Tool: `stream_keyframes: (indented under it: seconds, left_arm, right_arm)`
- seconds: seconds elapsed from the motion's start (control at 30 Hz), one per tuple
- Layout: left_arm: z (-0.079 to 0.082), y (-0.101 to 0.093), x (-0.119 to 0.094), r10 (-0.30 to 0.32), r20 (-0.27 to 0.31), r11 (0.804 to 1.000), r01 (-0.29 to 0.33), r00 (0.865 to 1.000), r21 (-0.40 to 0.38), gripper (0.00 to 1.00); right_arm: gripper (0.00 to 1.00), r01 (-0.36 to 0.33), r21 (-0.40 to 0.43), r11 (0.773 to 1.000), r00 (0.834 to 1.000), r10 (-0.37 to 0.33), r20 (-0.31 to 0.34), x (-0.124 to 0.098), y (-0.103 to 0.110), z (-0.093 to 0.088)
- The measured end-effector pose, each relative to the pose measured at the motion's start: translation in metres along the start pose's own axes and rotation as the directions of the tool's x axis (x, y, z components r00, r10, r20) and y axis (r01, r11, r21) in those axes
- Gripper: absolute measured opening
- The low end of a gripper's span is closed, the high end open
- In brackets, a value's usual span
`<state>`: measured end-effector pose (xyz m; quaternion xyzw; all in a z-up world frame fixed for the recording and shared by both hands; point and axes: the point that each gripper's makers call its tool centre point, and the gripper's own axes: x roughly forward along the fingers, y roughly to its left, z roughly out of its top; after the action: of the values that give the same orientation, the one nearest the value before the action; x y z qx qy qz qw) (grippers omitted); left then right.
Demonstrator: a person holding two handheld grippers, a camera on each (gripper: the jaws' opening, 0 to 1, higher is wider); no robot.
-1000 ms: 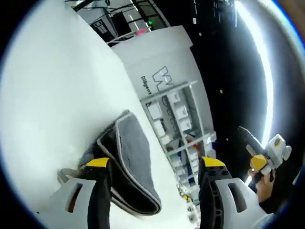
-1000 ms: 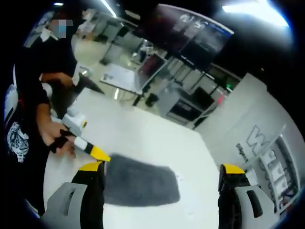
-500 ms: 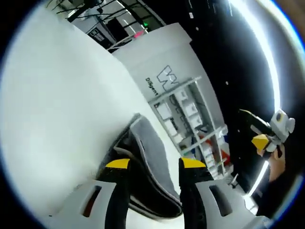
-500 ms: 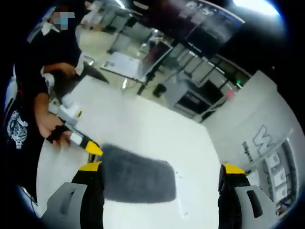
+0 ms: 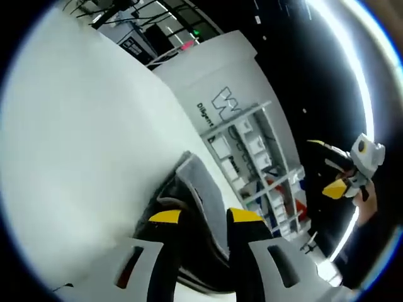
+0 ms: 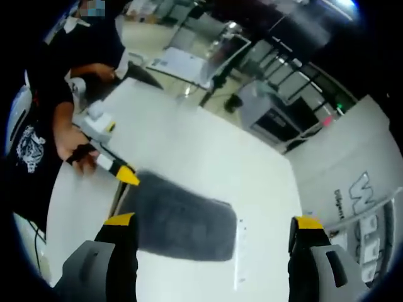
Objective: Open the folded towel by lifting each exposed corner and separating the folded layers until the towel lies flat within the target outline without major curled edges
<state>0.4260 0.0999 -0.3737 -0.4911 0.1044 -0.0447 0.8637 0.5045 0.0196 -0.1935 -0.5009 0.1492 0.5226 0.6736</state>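
Two jaws of the left gripper are seen in the left gripper view pinching a raised edge of the grey towel on the white table. Several layers could be caught together, so nothing would be separated. In the right gripper view the right gripper is held spread above the towel, whose full folded shape is shown, with the left gripper at its near corner

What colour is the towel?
The towel is dark grey, seen best in the right gripper view.
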Motion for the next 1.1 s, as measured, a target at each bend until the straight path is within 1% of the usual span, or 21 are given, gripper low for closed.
stream_keyframes:
  seconds: [0.03, 0.1, 0.13, 0.2, 0.27, 0.3, 0.4, 0.5, 0.57, 0.6, 0.67, 0.77, 0.8, 0.83, 1.0, 1.1]
  left_arm:
    - [0.000, 0.000, 0.000, 0.002, -0.002, 1.000, -0.002, 1.000, 0.002, 0.22]
    - [-0.002, 0.006, 0.000, 0.024, -0.016, 1.000, -0.023, 1.000, 0.014, 0.18]
    - [-0.002, 0.006, 0.000, 0.025, -0.017, 1.000, -0.025, 1.000, 0.013, 0.17]
    - [0.000, 0.009, -0.002, 0.021, -0.024, 1.000, -0.021, 0.999, -0.008, 0.16]
    - [0.000, 0.010, -0.002, 0.021, -0.040, 0.999, -0.023, 0.999, -0.043, 0.15]
    - [0.001, 0.010, -0.002, 0.021, -0.039, 0.999, -0.023, 0.999, -0.040, 0.15]
    - [-0.004, 0.015, -0.002, 0.071, -0.057, 0.997, -0.070, 0.996, 0.008, 0.19]
    - [-0.006, 0.012, -0.002, 0.080, -0.060, 0.996, -0.078, 0.995, 0.041, 0.24]
    - [-0.007, 0.014, -0.002, 0.082, -0.060, 0.995, -0.079, 0.995, 0.064, 0.22]
    - [-0.008, 0.015, -0.002, 0.085, -0.063, 0.994, -0.081, 0.994, 0.072, 0.19]
    - [-0.008, 0.017, -0.003, 0.088, -0.064, 0.993, -0.083, 0.994, 0.078, 0.17]
    - [-0.009, 0.017, -0.003, 0.082, -0.068, 0.994, -0.077, 0.994, 0.077, 0.10]
    - [-0.009, 0.016, -0.003, 0.074, -0.069, 0.995, -0.069, 0.995, 0.075, 0.09]
    - [-0.008, 0.016, -0.002, 0.068, -0.062, 0.994, -0.062, 0.996, 0.088, 0.08]
    - [-0.008, 0.014, -0.001, 0.052, -0.063, 0.994, -0.045, 0.997, 0.099, 0.05]
    - [-0.005, 0.009, -0.001, 0.022, -0.069, 0.993, -0.013, 0.997, 0.120, 0.05]
  right_arm:
    - [1.00, -0.004, 0.000, 1.000, 1.000, 0.004, -0.002, 0.001, 0.000, 0.000]
    - [1.00, -0.035, 0.001, 0.999, 0.999, 0.035, -0.022, 0.006, 0.003, -0.005]
    - [1.00, -0.039, 0.003, 0.999, 0.999, 0.039, -0.029, 0.007, 0.002, -0.006]
    - [1.00, -0.040, 0.003, 0.999, 0.998, 0.040, -0.053, 0.014, -0.007, -0.010]
    - [1.00, -0.045, -0.006, 0.999, 0.997, 0.045, -0.066, 0.015, -0.006, -0.011]
    - [1.00, -0.052, -0.004, 0.999, 0.997, 0.052, -0.064, 0.016, -0.005, -0.011]
    - [1.00, -0.057, 0.001, 0.998, 0.996, 0.056, -0.067, 0.020, -0.007, -0.010]
    - [1.00, -0.062, -0.001, 0.998, 0.995, 0.062, -0.075, 0.024, -0.010, -0.013]
    - [1.00, -0.064, 0.001, 0.998, 0.995, 0.064, -0.075, 0.028, -0.010, -0.013]
    - [1.00, -0.066, 0.002, 0.998, 0.995, 0.066, -0.074, 0.029, -0.010, -0.013]
    - [1.00, -0.076, -0.003, 0.997, 0.994, 0.076, -0.073, 0.035, -0.013, -0.010]
    - [1.00, -0.088, -0.007, 0.996, 0.993, 0.087, -0.085, 0.040, -0.018, -0.009]
    - [1.00, -0.098, 0.003, 0.995, 0.991, 0.098, -0.092, 0.042, -0.020, -0.009]
    - [1.00, -0.109, 0.015, 0.994, 0.988, 0.110, -0.105, 0.043, -0.020, -0.009]
    - [1.00, -0.104, 0.013, 0.995, 0.986, 0.104, -0.129, 0.051, -0.032, -0.006]
    - [1.00, -0.100, -0.007, 0.995, 0.985, 0.098, -0.142, 0.059, -0.039, -0.002]
